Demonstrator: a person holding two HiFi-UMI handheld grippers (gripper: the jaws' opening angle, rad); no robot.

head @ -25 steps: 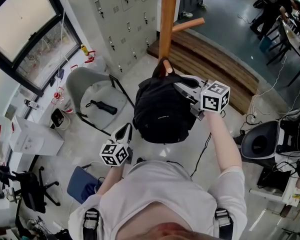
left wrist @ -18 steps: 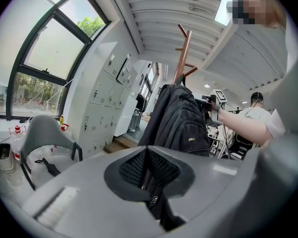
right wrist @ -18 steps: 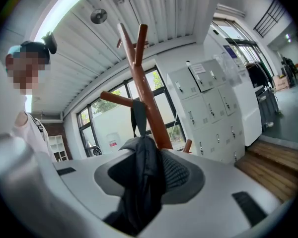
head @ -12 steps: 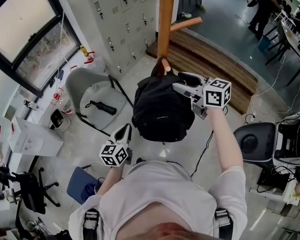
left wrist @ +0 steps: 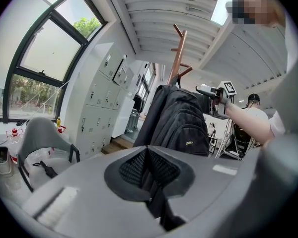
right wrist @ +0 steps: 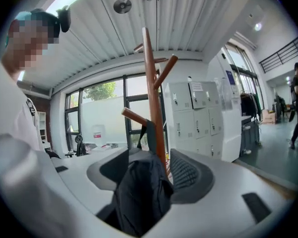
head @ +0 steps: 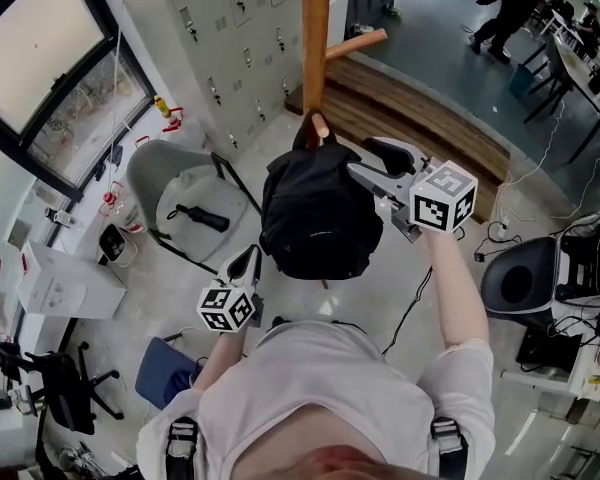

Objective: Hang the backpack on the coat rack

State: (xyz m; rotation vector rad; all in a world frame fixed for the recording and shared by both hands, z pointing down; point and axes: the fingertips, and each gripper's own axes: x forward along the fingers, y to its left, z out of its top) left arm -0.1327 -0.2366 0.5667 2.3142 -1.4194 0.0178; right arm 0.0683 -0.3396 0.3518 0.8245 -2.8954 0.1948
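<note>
I judge the backpack soft and saggy, best taken by its top loop at the rack; my right gripper has just opened its jaws, the backpack loose between them, and my left gripper is clenched.

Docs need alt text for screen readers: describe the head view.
A black backpack hangs from a peg on the wooden coat rack, seen from above. The right gripper, jaws just opened and gripping nothing, is beside the backpack's top; the left gripper, shut, is below the backpack, apart from it.

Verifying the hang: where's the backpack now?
Head view, centre: the backpack hangs by its top loop on a peg of the wooden coat rack, right of the grey chair.
</note>
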